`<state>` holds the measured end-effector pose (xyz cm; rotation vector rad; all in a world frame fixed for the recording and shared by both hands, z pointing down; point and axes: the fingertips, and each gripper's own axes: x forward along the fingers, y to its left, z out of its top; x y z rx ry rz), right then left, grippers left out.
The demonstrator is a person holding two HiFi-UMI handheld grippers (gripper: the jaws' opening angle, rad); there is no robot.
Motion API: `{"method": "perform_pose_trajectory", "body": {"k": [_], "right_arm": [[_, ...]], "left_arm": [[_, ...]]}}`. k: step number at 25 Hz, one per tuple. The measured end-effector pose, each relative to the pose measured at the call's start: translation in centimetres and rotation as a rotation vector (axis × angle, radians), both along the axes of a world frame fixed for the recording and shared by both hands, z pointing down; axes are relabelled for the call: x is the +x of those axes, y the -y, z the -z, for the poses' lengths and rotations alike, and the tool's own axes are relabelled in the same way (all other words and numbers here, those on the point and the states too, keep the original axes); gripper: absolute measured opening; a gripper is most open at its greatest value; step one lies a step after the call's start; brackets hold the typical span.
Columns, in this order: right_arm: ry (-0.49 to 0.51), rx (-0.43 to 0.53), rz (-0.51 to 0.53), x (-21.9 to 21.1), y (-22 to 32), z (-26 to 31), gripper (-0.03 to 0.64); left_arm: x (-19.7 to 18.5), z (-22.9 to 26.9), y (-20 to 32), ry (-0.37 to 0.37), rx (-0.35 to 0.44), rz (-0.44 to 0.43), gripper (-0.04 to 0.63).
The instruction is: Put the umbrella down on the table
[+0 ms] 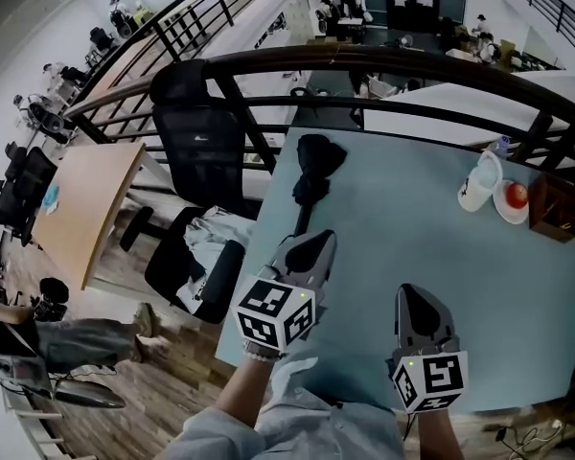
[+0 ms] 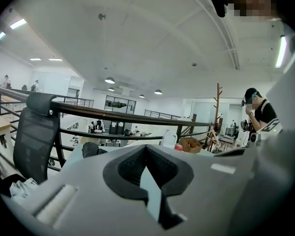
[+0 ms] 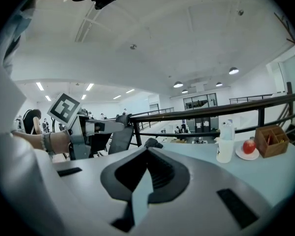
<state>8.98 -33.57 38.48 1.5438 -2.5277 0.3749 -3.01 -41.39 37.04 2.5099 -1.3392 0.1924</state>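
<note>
The umbrella [image 1: 313, 169] lies flat on the table [image 1: 431, 257], near the table's far left corner. It is black and folded, with its bundled end toward the far edge and its thin end pointing back toward the near edge. Nothing holds it.

The left gripper [image 1: 314, 242] hangs over the table's left side, with its tips just short of the umbrella's thin end. The head view does not show whether they touch. In the left gripper view its jaws [image 2: 146, 149] are together with nothing between them, and the umbrella [image 2: 91, 149] shows as a dark bundle farther along the table.

The right gripper [image 1: 417, 300] is over the table's near middle, well apart from the umbrella. Its jaws [image 3: 147, 151] also sit together and empty. That view shows the umbrella [image 3: 152, 143] on the table ahead and the left gripper [image 3: 76, 132] off to the left.

At the table's far right corner a white cup [image 1: 479, 182] stands just beside a plate [image 1: 511, 209] with an apple [image 1: 517, 195] on it. A wooden box [image 1: 554, 209] stands next to the plate, at the table's right edge.

A black chair [image 1: 196, 142] stands just off the table's left edge. A dark railing [image 1: 364, 60] runs beyond the table's far edge.
</note>
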Motion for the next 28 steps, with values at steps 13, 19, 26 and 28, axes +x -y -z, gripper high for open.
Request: {"method": "perform_pose_trajectory", "body": {"k": [13, 19, 26, 28], "right_arm": [[-0.024, 0.029, -0.002, -3.3, -3.2, 1.3, -0.009], [-0.04, 0.063, -0.008, -5.8, -5.6, 2.7, -0.009], [-0.055, 0.11, -0.036, -6.8, -8.1, 4.9, -0.009], [-0.058, 0.119, -0.045, -6.9, -8.7, 5.3, -0.009]], "left_arm": [[-2.2, 0.8, -5.4, -0.003, 0.023, -0.027, 0.005], [-4.2, 1.3, -8.8, 0.021, 0.05, -0.044, 0.005], [-5.4, 2.2, -11.9, -0.005, 0.063, -0.061, 0.005], [-5.5, 2.4, -12.6, -0.008, 0.069, -0.064, 0.005]]}}
